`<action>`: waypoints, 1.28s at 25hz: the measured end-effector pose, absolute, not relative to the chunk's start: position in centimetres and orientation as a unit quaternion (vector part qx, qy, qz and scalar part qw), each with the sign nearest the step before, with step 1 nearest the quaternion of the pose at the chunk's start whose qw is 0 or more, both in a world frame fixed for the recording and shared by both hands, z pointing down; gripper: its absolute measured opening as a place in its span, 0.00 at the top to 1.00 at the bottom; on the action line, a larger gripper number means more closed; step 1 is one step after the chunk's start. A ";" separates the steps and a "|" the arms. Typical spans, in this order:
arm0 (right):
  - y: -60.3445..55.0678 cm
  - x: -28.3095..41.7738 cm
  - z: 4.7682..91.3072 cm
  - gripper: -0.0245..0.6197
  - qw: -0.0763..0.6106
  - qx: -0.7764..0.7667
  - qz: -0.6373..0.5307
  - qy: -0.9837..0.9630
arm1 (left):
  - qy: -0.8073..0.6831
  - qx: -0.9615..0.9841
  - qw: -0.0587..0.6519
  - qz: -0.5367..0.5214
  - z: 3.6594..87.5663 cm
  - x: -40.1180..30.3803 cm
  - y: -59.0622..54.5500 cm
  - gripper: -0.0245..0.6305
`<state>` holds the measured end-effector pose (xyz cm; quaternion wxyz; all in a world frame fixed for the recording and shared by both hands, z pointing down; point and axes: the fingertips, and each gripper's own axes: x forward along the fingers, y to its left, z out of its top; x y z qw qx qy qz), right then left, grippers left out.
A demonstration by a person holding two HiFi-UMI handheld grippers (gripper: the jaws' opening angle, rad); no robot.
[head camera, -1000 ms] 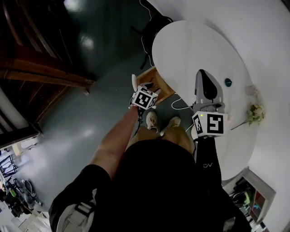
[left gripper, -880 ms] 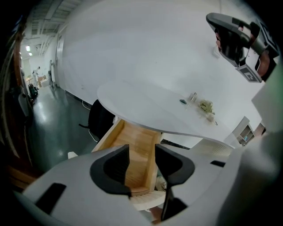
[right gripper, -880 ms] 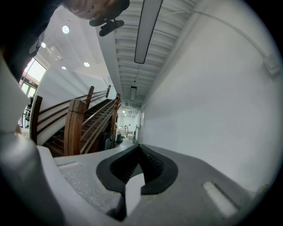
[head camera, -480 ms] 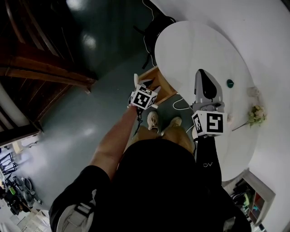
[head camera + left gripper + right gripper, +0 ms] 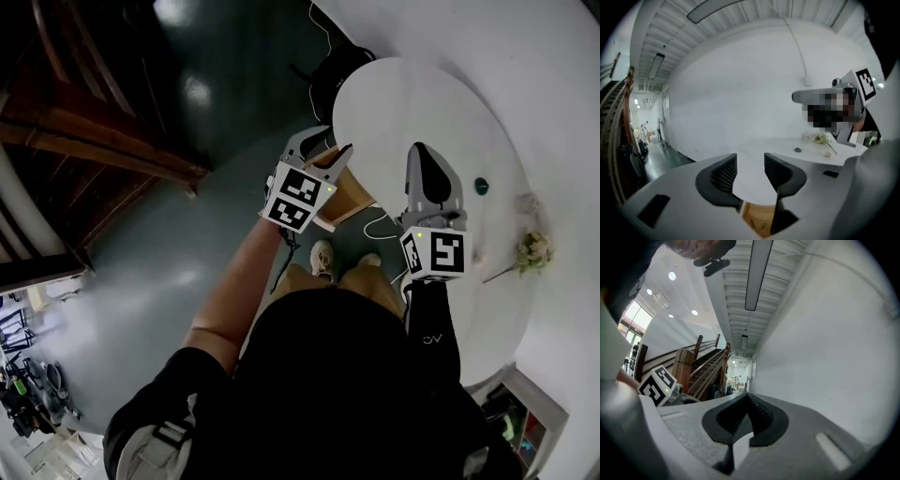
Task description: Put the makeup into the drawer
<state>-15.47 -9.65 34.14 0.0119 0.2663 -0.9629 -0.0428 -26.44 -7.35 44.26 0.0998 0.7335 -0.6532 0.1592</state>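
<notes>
Head view, with both tool views: you stand at the near edge of the white bench (image 5: 412, 103), the wooden drawer (image 5: 352, 192) pulled open below that edge. The left tool (image 5: 321, 148) is held just over the drawer with its jaws released and wide, nothing between them; its own view looks through the gap across the bench top, with a strip of the drawer's wood below. The right tool (image 5: 427, 155) is held over the bench, clenched with its pads meeting and gripping nothing. The makeup (image 5: 481, 186), which you may take to be the small dark round item, lies on the bench well apart from both tools and near the flowers (image 5: 532, 246), so nothing has yet been picked up. Hazards, as judged from here: a clenched right tool brought to so low an item would push it across the bench instead of straddling it, perhaps into the flowers or off the far edge, so open it first. A shallow pinch on a small round body may let it squirt out during the carry. On the way back, the load could clip the bench edge above the drawer, and the left tool stands close enough to jar the drawer.
</notes>
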 end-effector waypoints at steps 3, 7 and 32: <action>-9.4 -16.0 33.7 0.95 0.009 0.260 -0.050 -0.964 | -0.669 0.730 0.044 0.131 39.7 -26.6 -6.8 0.68; -9.6 -16.0 33.9 0.95 0.010 0.269 -0.039 -0.962 | -0.669 0.733 0.019 0.116 37.4 -26.3 -6.4 0.68; -16.0 4.0 32.2 0.95 0.030 0.447 -0.047 -0.893 | -0.493 0.864 -0.024 0.095 33.9 -4.8 -17.4 0.69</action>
